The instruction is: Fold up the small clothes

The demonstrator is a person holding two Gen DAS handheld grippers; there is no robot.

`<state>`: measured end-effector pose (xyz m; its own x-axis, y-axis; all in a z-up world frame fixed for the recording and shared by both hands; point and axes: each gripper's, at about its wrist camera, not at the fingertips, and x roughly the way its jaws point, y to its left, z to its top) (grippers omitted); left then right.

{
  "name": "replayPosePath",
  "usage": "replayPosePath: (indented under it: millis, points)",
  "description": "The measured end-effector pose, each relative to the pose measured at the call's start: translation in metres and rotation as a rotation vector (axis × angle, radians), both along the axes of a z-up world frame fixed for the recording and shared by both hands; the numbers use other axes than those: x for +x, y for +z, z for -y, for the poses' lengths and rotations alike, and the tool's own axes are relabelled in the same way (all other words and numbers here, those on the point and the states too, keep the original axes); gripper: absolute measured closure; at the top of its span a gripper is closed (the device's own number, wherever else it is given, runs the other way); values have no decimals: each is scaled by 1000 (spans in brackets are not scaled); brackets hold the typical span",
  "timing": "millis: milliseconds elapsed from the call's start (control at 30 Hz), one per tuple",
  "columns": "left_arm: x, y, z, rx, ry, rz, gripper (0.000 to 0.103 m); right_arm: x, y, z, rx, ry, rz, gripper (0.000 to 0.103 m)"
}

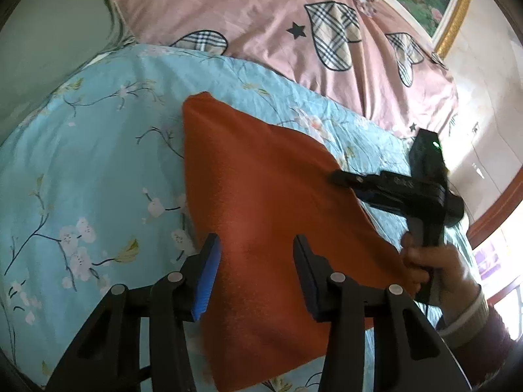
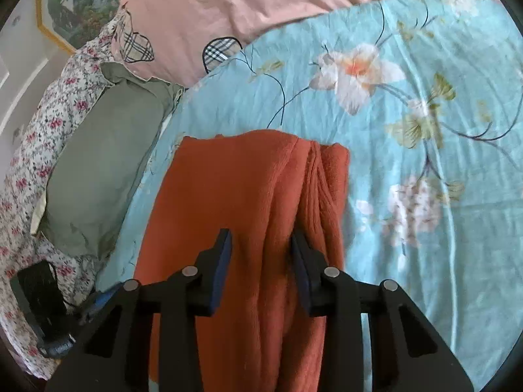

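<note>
An orange-red knitted garment lies folded on the light blue floral sheet. It also shows in the right wrist view, with lengthwise folds along its right side. My left gripper is open just above the garment's near part, jaws on either side of the cloth surface. My right gripper is open over the garment. It appears from the side in the left wrist view, its tips at the garment's right edge, held by a hand.
A pink quilt with plaid hearts lies beyond the blue sheet. A green pillow and a floral cloth lie left of the garment. A black device sits at the lower left. A framed picture hangs behind.
</note>
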<state>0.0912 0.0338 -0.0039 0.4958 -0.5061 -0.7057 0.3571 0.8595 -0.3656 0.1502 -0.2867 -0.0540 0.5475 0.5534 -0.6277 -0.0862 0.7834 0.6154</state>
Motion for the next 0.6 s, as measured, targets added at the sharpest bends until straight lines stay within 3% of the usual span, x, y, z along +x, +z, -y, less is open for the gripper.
replayPosePath:
  millis: [67, 133, 233, 300, 400, 500, 600]
  points:
    - [0, -2, 4, 4, -19, -3, 58, 6, 1, 0, 8, 0, -2, 91]
    - [0, -2, 10, 14, -42, 0, 59, 7, 12, -1, 12, 6, 23, 92]
    - [-2, 3, 14, 12, -76, 12, 60, -12, 52, 3, 62, 14, 163, 92]
    - [-5, 5, 17, 7, -95, 23, 60, -25, 70, 8, 44, -3, 227, 92]
    - [-6, 0, 22, 20, -113, 14, 60, -22, 53, 17, -17, -28, 162, 92]
    - [-6, -11, 25, 36, -119, -5, 60, -11, 14, 22, -25, -34, 56, 92]
    - [-4, -21, 23, 45, -110, -30, 60, -11, -11, 23, -44, -50, 17, 92]
